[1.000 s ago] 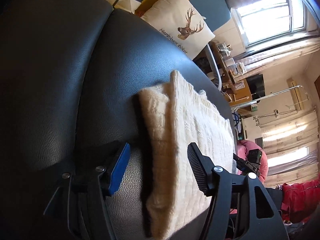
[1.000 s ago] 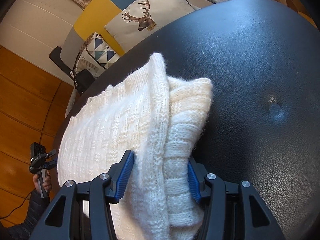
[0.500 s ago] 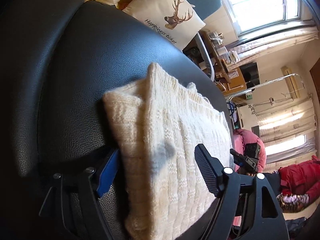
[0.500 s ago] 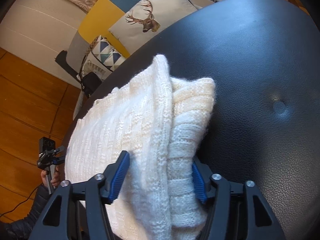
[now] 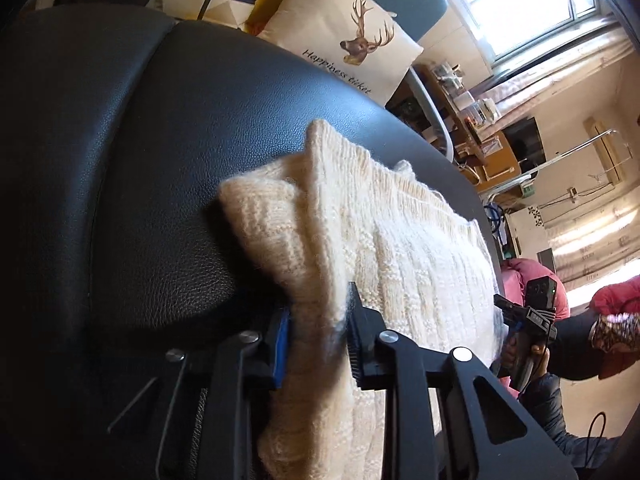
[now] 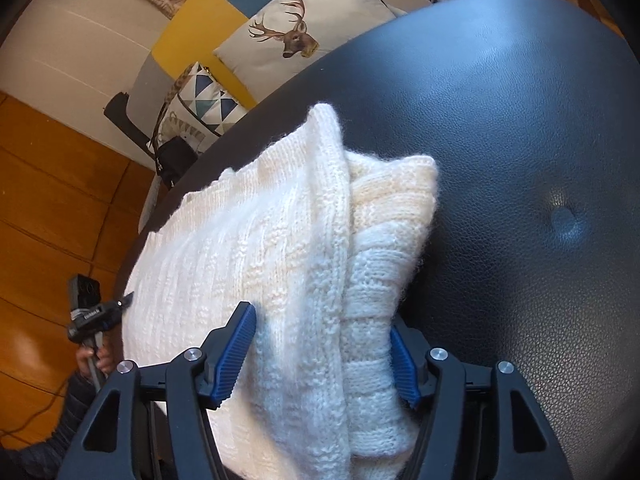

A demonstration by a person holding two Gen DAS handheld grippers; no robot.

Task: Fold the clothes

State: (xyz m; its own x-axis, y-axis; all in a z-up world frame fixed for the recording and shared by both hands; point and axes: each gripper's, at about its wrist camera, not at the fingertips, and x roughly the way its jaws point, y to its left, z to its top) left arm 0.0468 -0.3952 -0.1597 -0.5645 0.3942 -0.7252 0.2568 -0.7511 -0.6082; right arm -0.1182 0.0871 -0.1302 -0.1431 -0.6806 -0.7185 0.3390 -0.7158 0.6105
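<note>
A cream knitted sweater [image 5: 384, 236] lies folded in thick layers on a black leather seat [image 5: 168, 168]. My left gripper [image 5: 318, 344] is shut on its near folded edge, with the knit pinched between the pads. In the right wrist view the same sweater [image 6: 280, 248] fills the middle. My right gripper [image 6: 322, 354] stands around the thick folded edge, with both blue pads pressed against the knit. The opposite gripper shows at the far side of the sweater in each view: the right one in the left wrist view [image 5: 528, 316], the left one in the right wrist view [image 6: 90, 312].
A deer-print cushion [image 5: 352, 52] and a triangle-pattern cushion [image 6: 200, 108] lie beyond the seat. The seat has a button dimple [image 6: 562, 216] to the right of the sweater. An orange wood floor [image 6: 52, 216] lies to the left, and a window [image 5: 524, 4] and cluttered shelves lie far right.
My left gripper moved onto the sweater's near edge and closed from wide open to pinching the knit. My right gripper kept its hold and barely shifted.
</note>
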